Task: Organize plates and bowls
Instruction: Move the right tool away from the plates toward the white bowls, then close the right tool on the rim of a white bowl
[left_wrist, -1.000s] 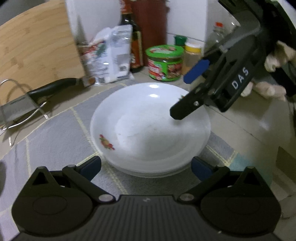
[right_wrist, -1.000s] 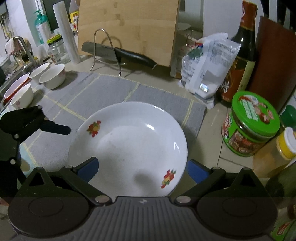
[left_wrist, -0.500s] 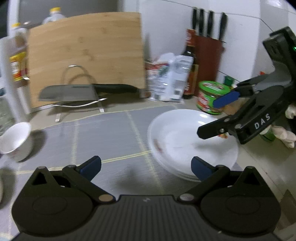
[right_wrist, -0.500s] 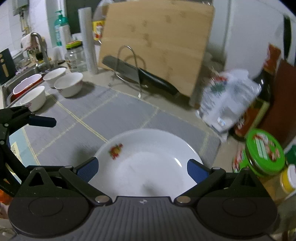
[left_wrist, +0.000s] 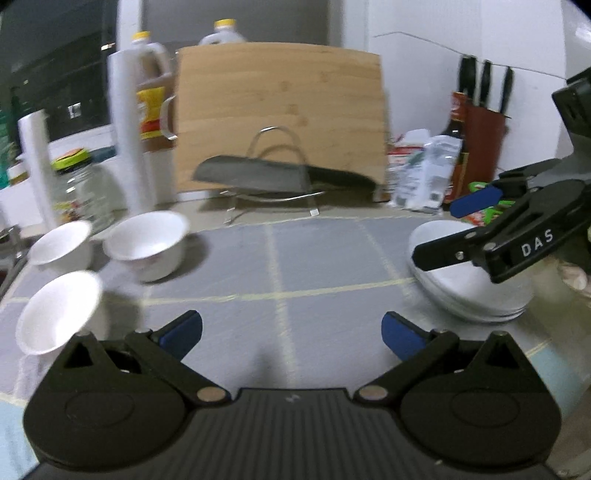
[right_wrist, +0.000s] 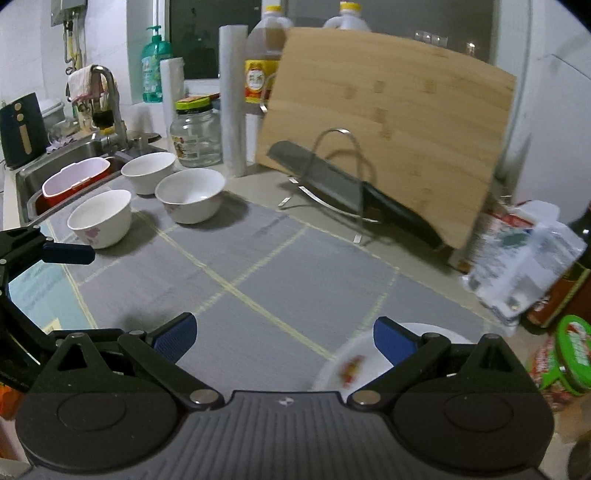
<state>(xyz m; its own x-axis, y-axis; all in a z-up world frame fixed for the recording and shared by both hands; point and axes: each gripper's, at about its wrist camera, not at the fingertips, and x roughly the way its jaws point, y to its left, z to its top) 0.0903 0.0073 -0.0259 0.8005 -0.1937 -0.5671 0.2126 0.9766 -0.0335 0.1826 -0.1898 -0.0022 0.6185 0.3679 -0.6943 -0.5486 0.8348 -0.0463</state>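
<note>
A stack of white plates (left_wrist: 476, 291) sits at the right of the grey mat (left_wrist: 314, 258); its rim shows low in the right wrist view (right_wrist: 354, 354). Three white bowls stand apart at the mat's left: one near (left_wrist: 55, 306), one middle (left_wrist: 147, 243), one far (left_wrist: 61, 247). They also show in the right wrist view (right_wrist: 99, 218), (right_wrist: 190, 199), (right_wrist: 147, 171). My left gripper (left_wrist: 291, 328) is open and empty above the mat. My right gripper (right_wrist: 282, 334) is open and empty; it hovers over the plates in the left wrist view (left_wrist: 443, 229).
A cleaver (right_wrist: 332, 188) rests on a wire rack before an upright bamboo board (right_wrist: 388, 122). Jars, bottles and paper rolls line the back. A sink (right_wrist: 74, 166) with a red tub lies left. Bags, a green-lidded jar (right_wrist: 569, 354) and a knife block stand right.
Both grippers have swung left and lifted away from the plate stack. The three bowls have come into view. The plates now sit at the frames' right edges.
</note>
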